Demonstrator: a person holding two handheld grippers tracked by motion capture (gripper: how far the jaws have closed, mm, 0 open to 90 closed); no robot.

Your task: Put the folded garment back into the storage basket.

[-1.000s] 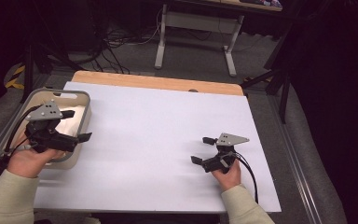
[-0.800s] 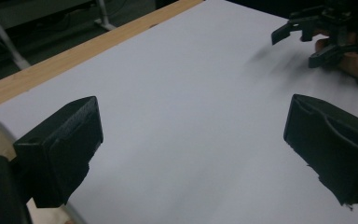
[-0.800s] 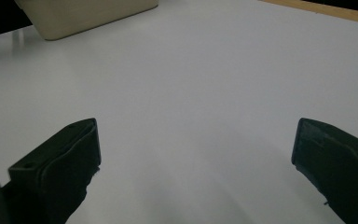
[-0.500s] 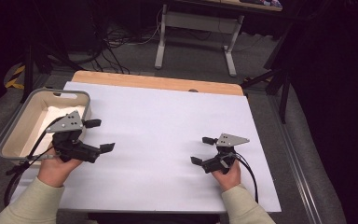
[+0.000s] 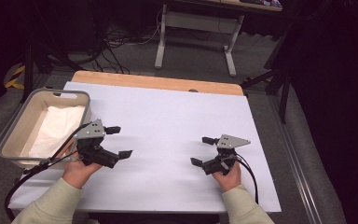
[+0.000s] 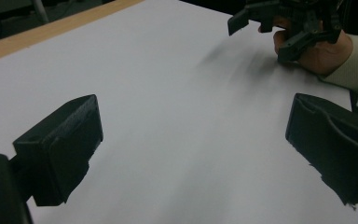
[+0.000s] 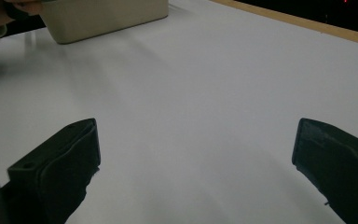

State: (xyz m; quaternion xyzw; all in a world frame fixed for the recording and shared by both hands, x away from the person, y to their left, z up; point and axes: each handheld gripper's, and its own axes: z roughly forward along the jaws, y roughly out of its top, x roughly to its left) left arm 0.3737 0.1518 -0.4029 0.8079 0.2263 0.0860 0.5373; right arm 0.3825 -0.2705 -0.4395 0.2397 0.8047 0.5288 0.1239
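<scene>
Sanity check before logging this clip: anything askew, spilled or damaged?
Nothing stands out. The bin sits flat at the table's left edge, white cloth inside. Left gripper and right gripper are open, holding nothing.

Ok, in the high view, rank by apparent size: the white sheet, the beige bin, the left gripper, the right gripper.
1. white sheet
2. beige bin, clearly smaller than the sheet
3. left gripper and right gripper: they look alike, so I won't rank them.

A smooth matt white sheet (image 5: 168,121) covers the wooden table (image 5: 158,82); the beige plastic bin (image 5: 16,128) holds white cloth (image 5: 56,128).
</scene>
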